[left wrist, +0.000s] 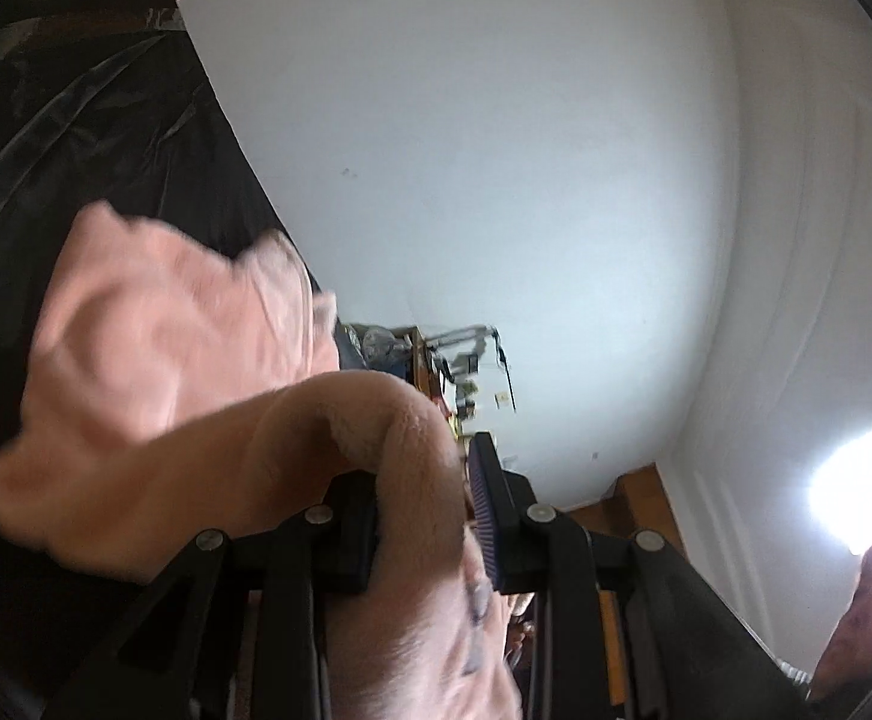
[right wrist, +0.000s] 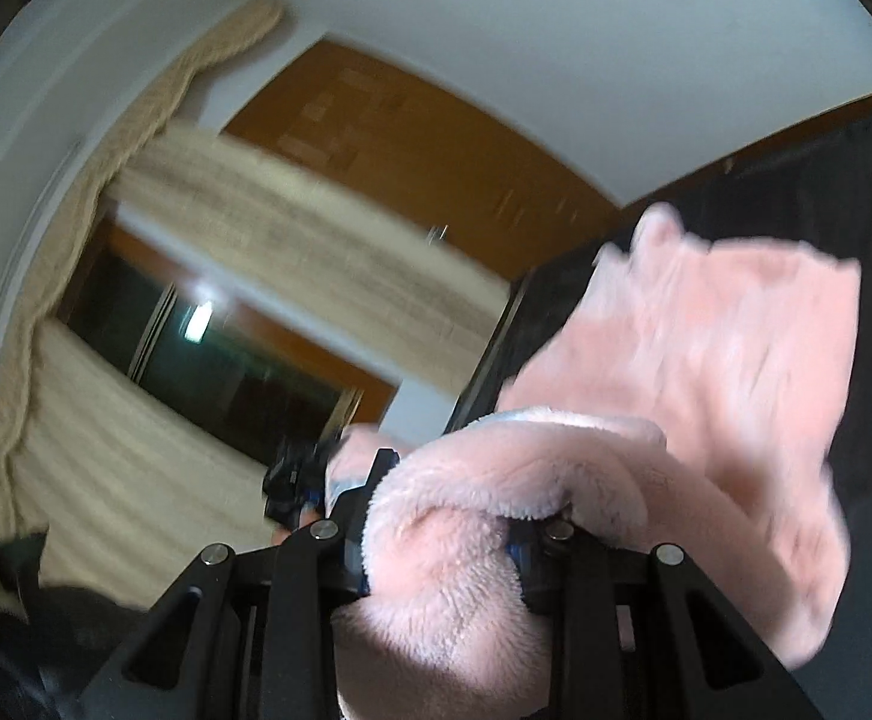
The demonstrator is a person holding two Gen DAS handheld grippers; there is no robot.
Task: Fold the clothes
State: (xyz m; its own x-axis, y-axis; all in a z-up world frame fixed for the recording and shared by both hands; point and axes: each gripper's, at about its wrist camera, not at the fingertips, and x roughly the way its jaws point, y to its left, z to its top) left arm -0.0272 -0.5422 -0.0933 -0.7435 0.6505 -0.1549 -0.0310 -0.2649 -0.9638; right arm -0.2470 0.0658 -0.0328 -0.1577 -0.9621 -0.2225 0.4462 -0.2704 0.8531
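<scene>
Holding item: pink fleece garment, soft pile, lifted clear over a black sheet. Left gripper: fingers pinched on a rolled fold of the fleece, cloth filling the gap, the rest trailing off to one side, blurred. Right gripper: likewise clamped on a thick fold of the same garment, which bulges over its fingers and spreads away toward the black sheet. Surroundings: white wall, beige curtain, dark window, brown wooden panel.
</scene>
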